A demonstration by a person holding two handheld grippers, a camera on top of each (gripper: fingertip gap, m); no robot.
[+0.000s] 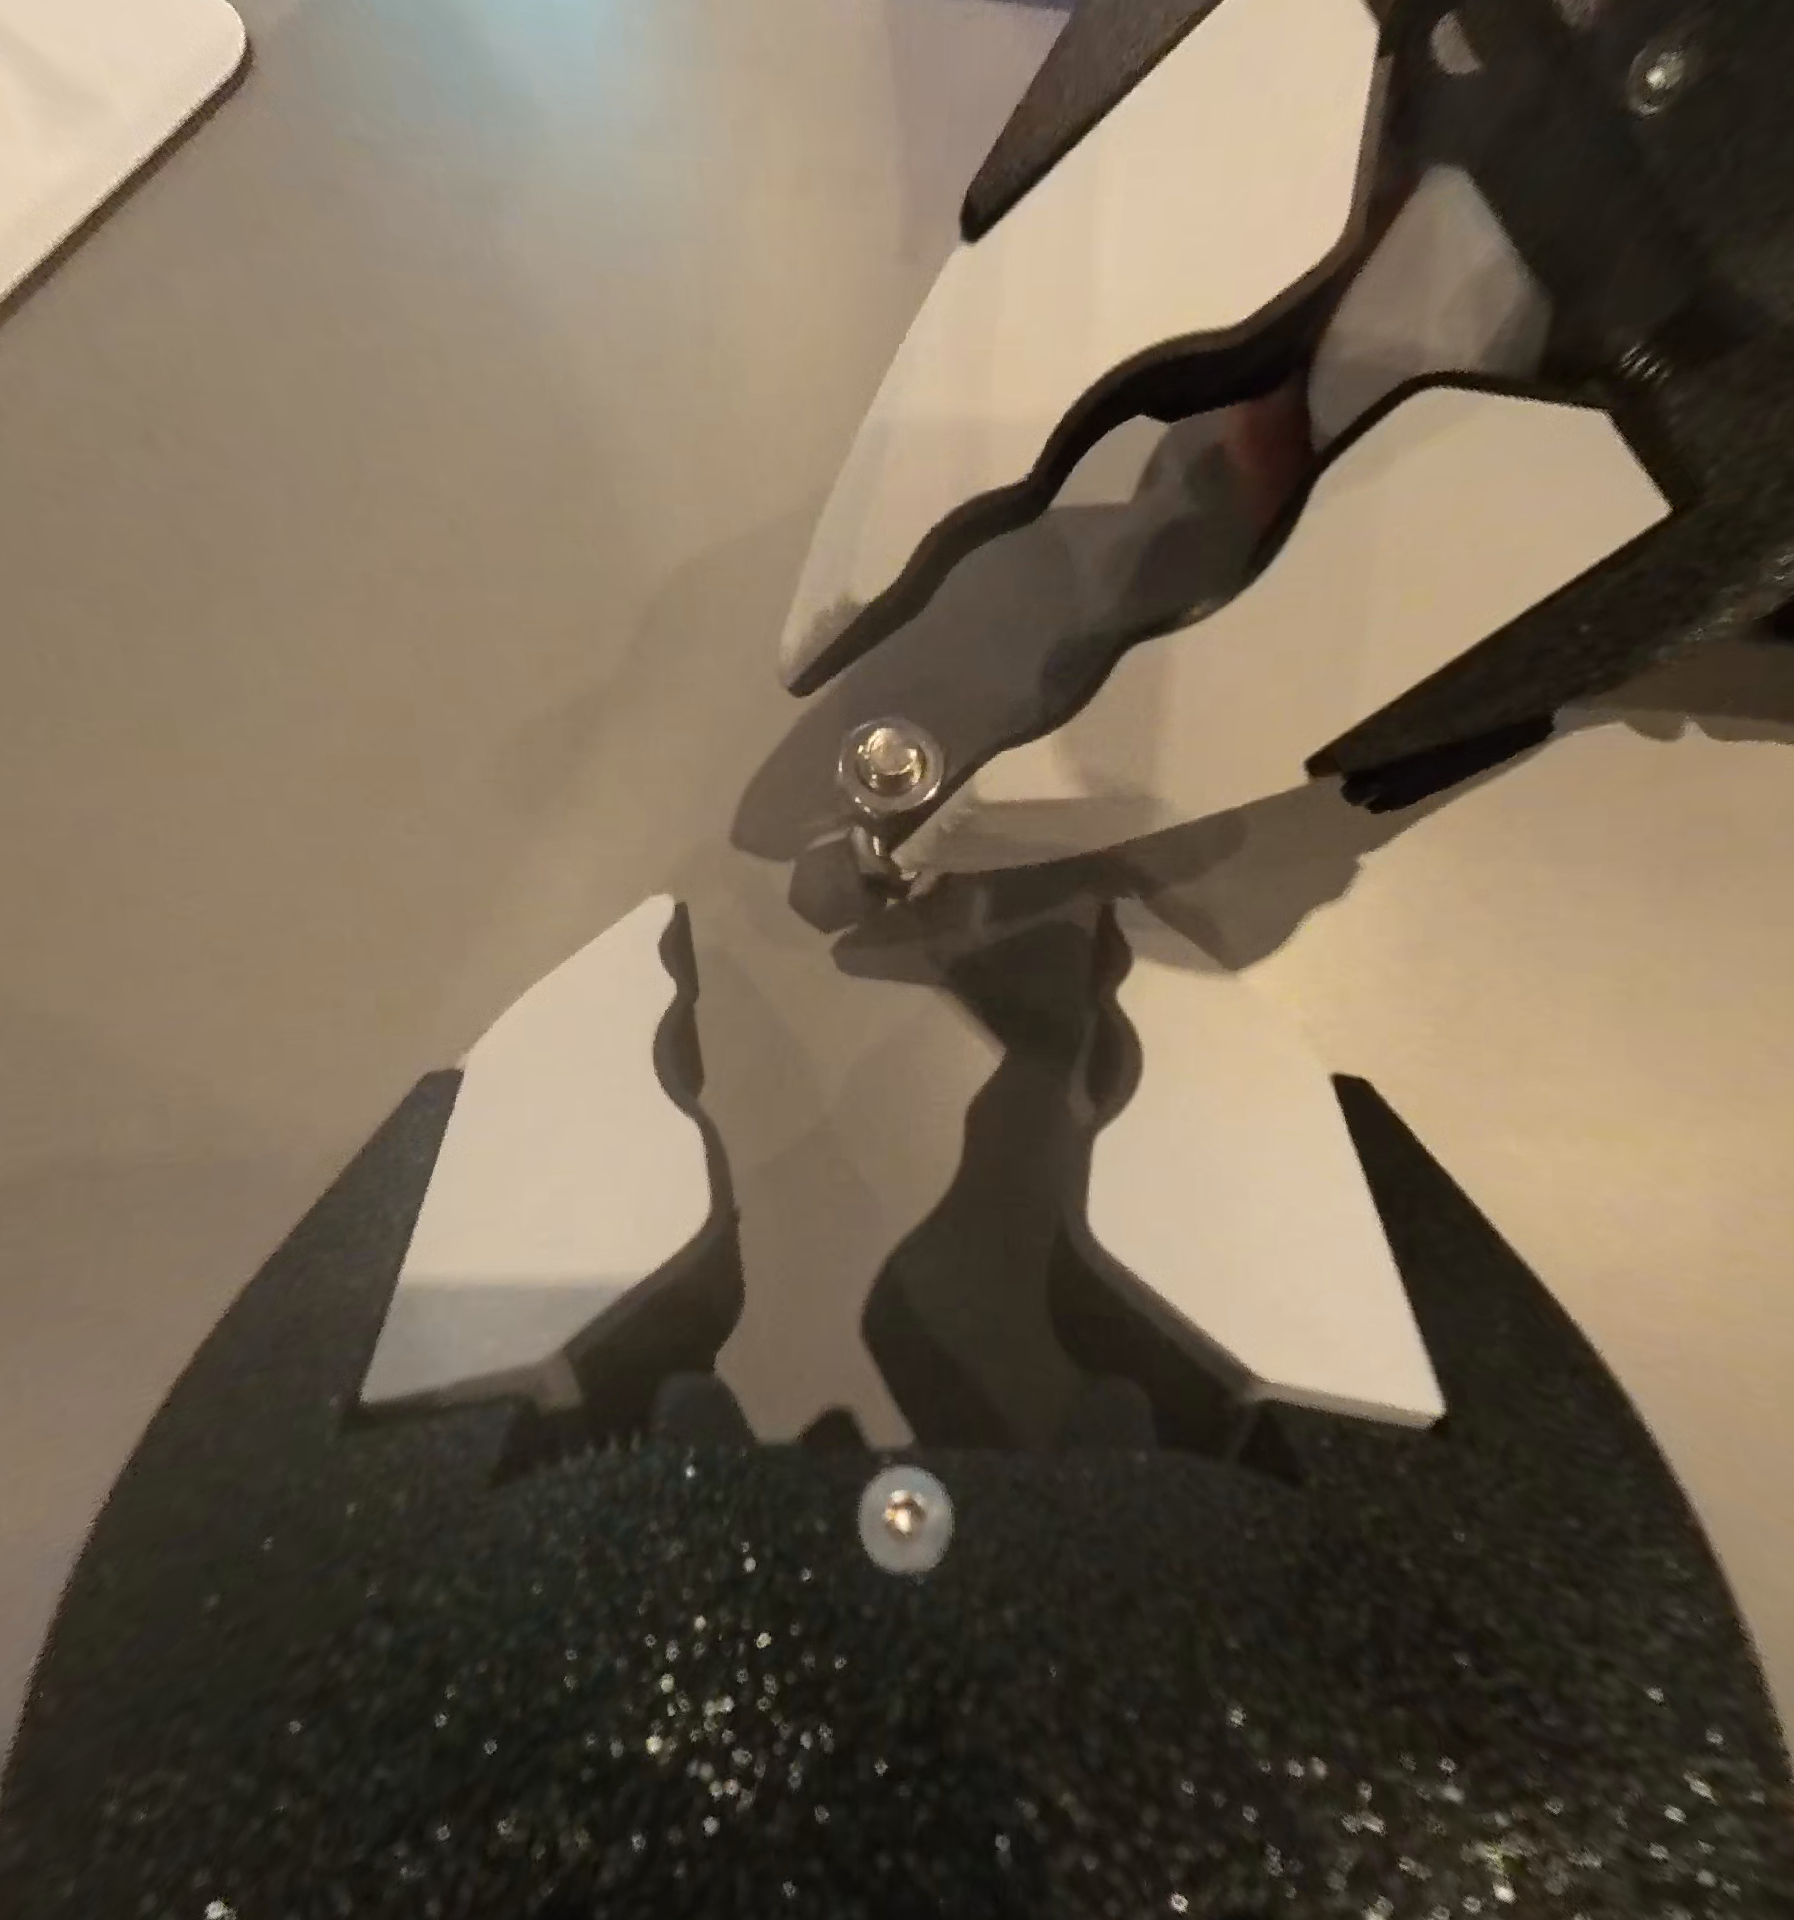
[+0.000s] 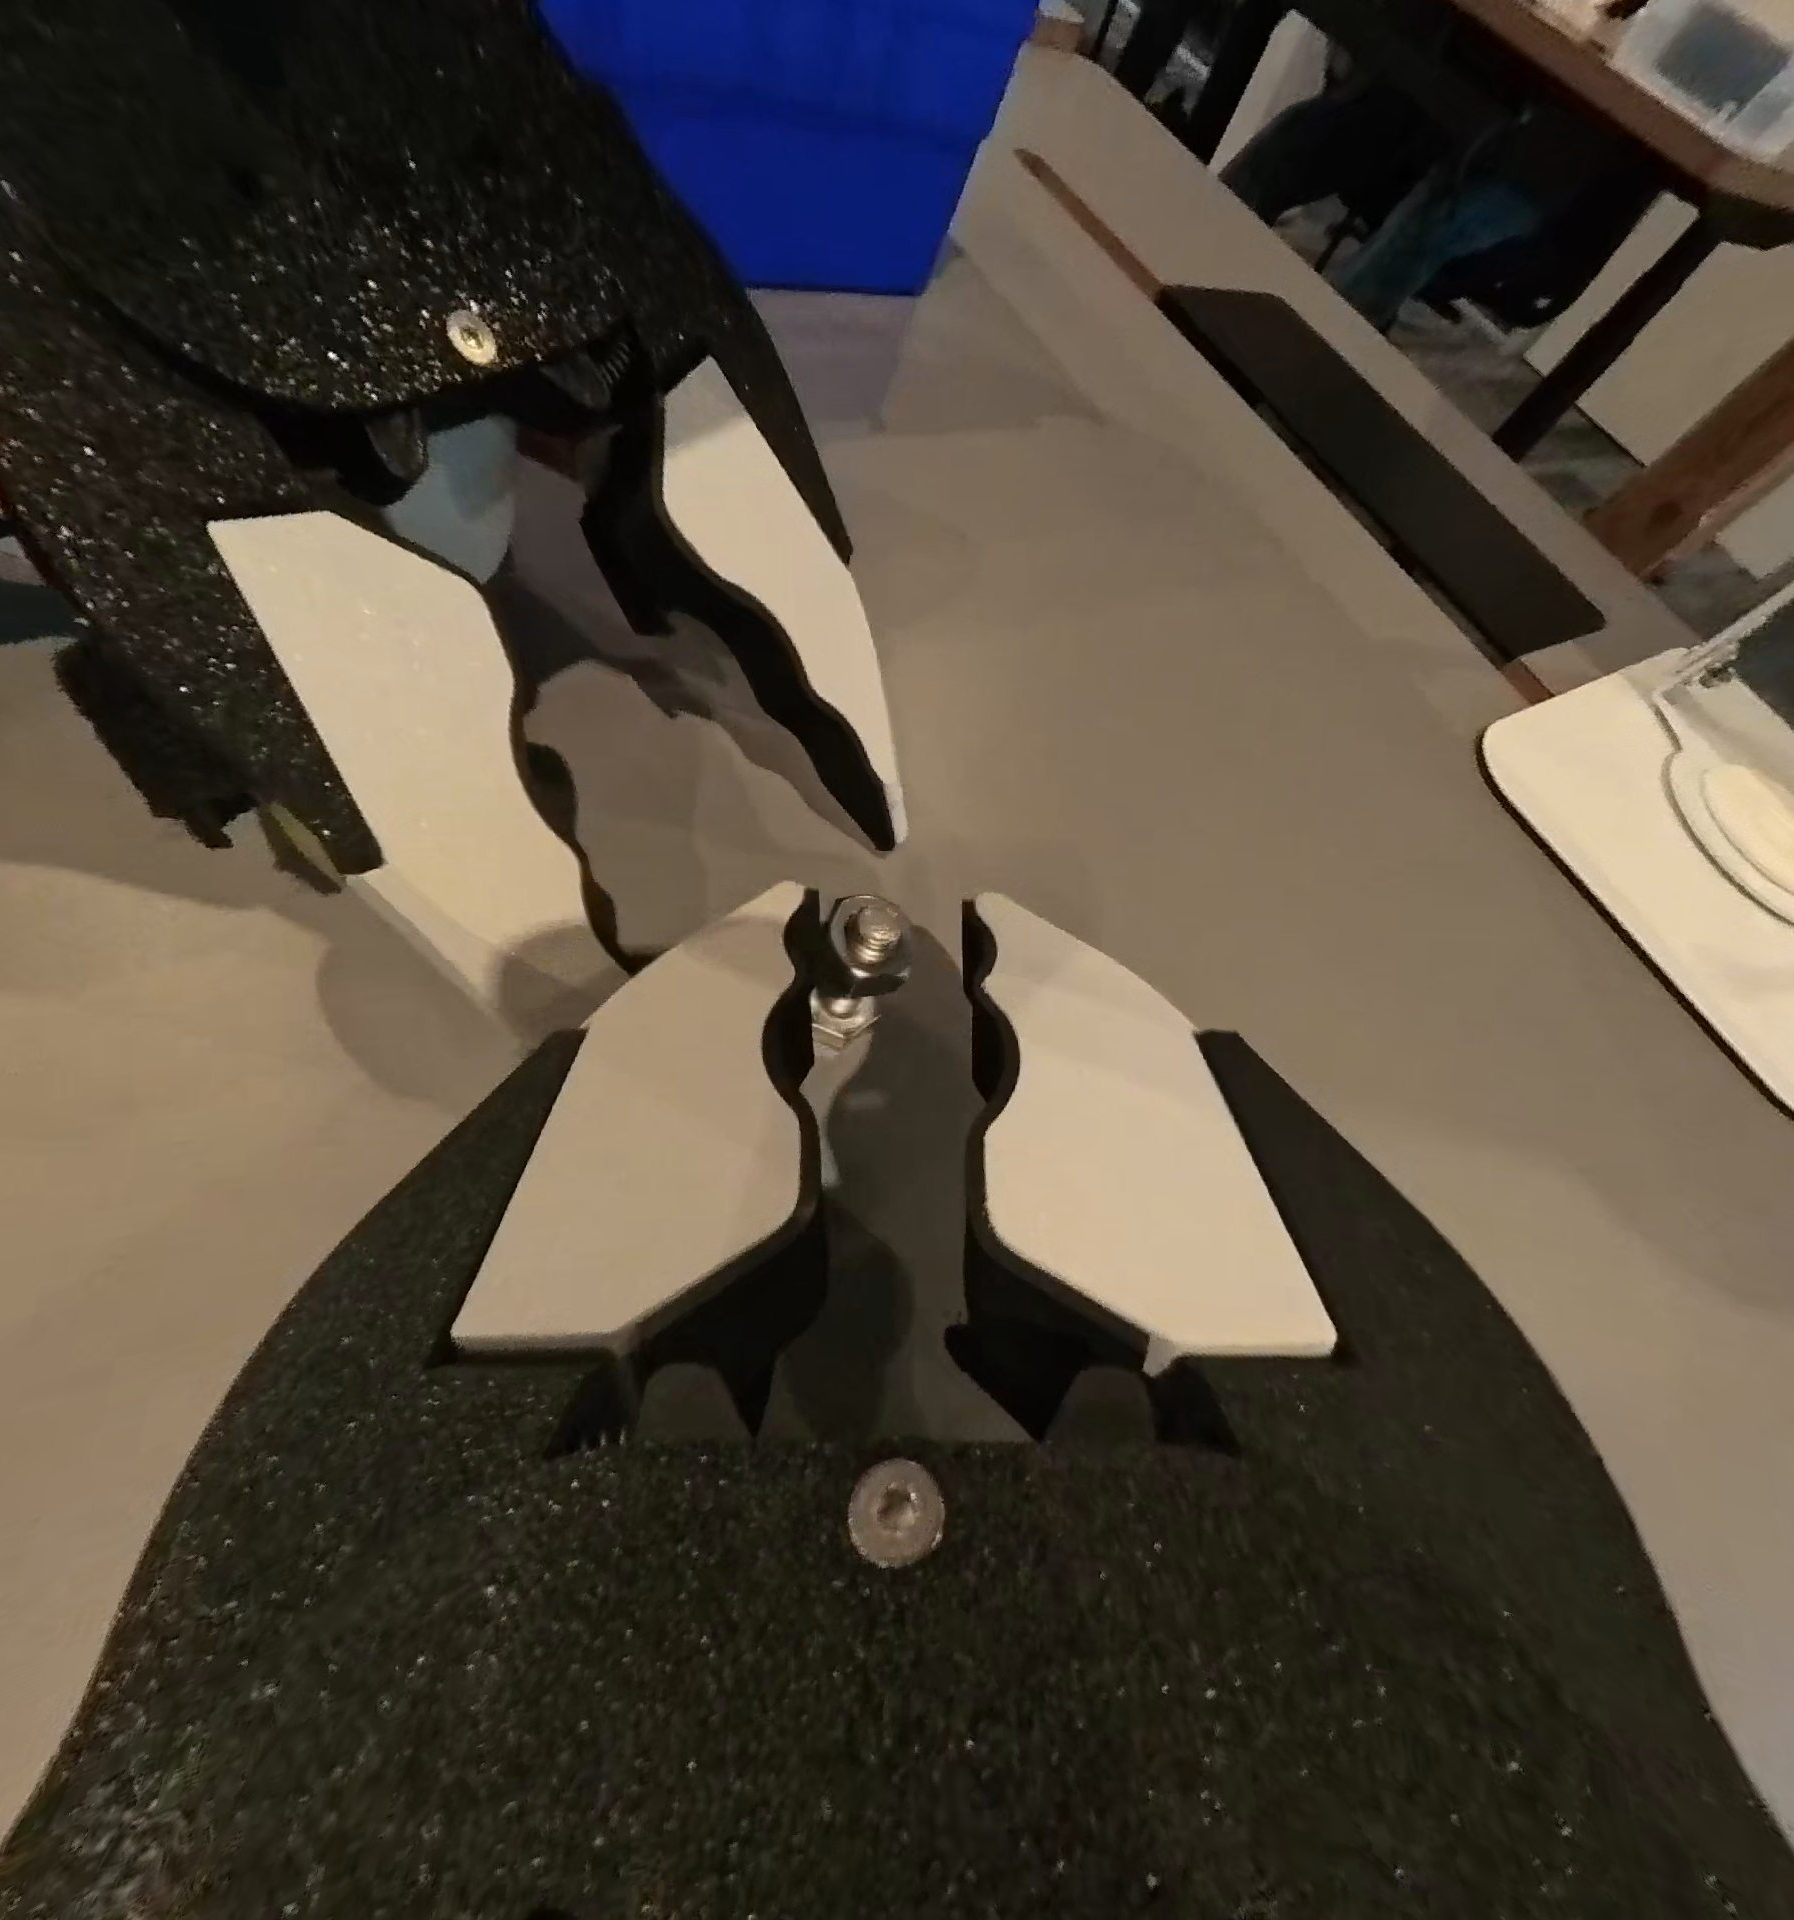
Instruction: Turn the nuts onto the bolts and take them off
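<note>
Both grippers crowded one little bolt

The bolt with its nut stood on the grey tabletop; the right gripper sat unclenched around it, the left gripper released nearby.

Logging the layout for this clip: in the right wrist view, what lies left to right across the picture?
Left tool → bolt with nuts → black strip on the table → white base plate.

Shiny metal bolt (matt table)
</note>
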